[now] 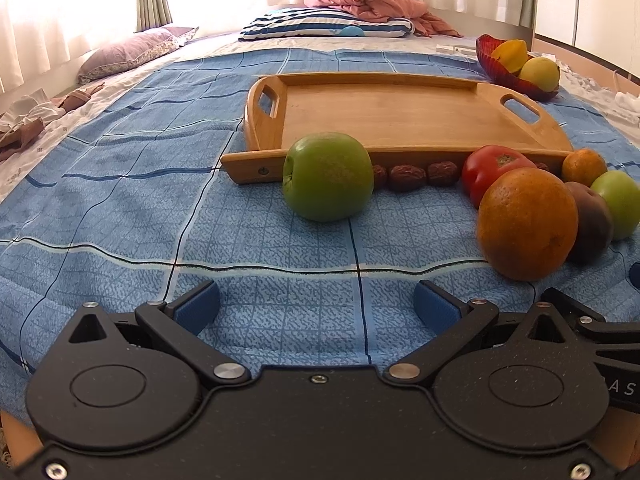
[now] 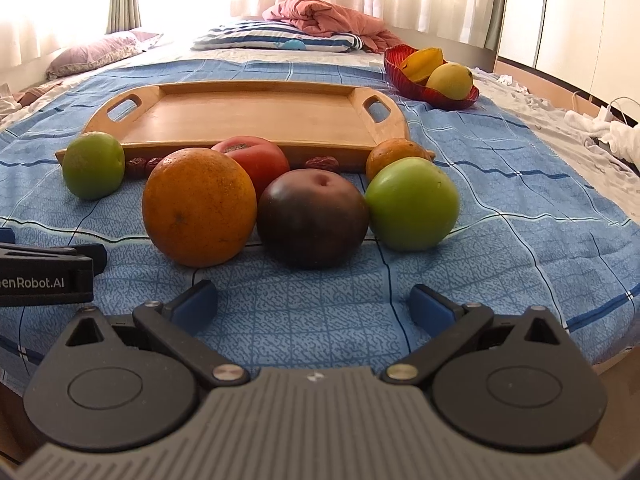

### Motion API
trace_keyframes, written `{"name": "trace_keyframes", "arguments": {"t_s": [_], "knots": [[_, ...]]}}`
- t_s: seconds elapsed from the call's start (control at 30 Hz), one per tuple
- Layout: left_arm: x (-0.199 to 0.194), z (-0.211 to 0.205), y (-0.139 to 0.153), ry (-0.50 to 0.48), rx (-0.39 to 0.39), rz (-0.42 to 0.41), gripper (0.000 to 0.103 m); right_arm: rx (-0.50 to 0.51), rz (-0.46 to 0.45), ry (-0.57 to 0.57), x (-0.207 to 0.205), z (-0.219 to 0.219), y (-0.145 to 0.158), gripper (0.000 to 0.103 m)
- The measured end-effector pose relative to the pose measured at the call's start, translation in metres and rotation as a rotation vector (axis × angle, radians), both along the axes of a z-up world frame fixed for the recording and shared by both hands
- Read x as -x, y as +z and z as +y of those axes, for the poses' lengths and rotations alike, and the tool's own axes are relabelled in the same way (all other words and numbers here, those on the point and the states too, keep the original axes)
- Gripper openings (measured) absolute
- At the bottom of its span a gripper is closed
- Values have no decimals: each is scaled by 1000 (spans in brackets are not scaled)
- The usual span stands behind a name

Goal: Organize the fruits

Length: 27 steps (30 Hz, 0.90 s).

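Observation:
A wooden tray (image 1: pixel 384 116) (image 2: pixel 248 116) lies on the blue checked bedspread with nothing in it. In front of it sit a green apple (image 1: pixel 328 176) (image 2: pixel 93 165), several red dates (image 1: pixel 416 176), a tomato (image 1: pixel 490 170) (image 2: pixel 256 160), a large orange (image 1: pixel 528 224) (image 2: pixel 199 207), a dark plum (image 2: pixel 312 218), a second green apple (image 2: pixel 412 204) and a small orange (image 2: pixel 394 154). My left gripper (image 1: pixel 316 308) is open, low, facing the first green apple. My right gripper (image 2: pixel 314 304) is open, just short of the plum.
A red glass bowl (image 1: pixel 498 66) (image 2: pixel 404 74) holding yellow fruit stands right of the tray's far end. Pillows and a pink quilt (image 1: pixel 368 2) lie at the bed's head. The left gripper's body (image 2: pixel 44 276) shows at the right wrist view's left edge.

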<state>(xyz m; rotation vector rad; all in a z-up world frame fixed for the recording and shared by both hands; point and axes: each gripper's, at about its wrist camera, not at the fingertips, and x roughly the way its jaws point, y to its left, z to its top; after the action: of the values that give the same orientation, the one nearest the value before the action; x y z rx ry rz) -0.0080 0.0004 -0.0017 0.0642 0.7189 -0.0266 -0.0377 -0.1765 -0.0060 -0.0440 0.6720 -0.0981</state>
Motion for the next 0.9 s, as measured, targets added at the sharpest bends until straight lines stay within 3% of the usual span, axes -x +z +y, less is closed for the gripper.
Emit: {"name": "trace_keyframes", "arguments": {"t_s": [0.2,0.4,0.6,0.9], "knots": [[0,1,5,-8,6,-6,103,12,-84,13,9,0,-5,103],[1,6,23,-60,65,-70,97,-16,-134,78,20,3,7,100],[-16,4,37,-69,54,-107,85,83,-216,171,29,26,13,90],[-41,-3,34,-50,34,-102,72,101,-256,237,13,43,17,83]]}}
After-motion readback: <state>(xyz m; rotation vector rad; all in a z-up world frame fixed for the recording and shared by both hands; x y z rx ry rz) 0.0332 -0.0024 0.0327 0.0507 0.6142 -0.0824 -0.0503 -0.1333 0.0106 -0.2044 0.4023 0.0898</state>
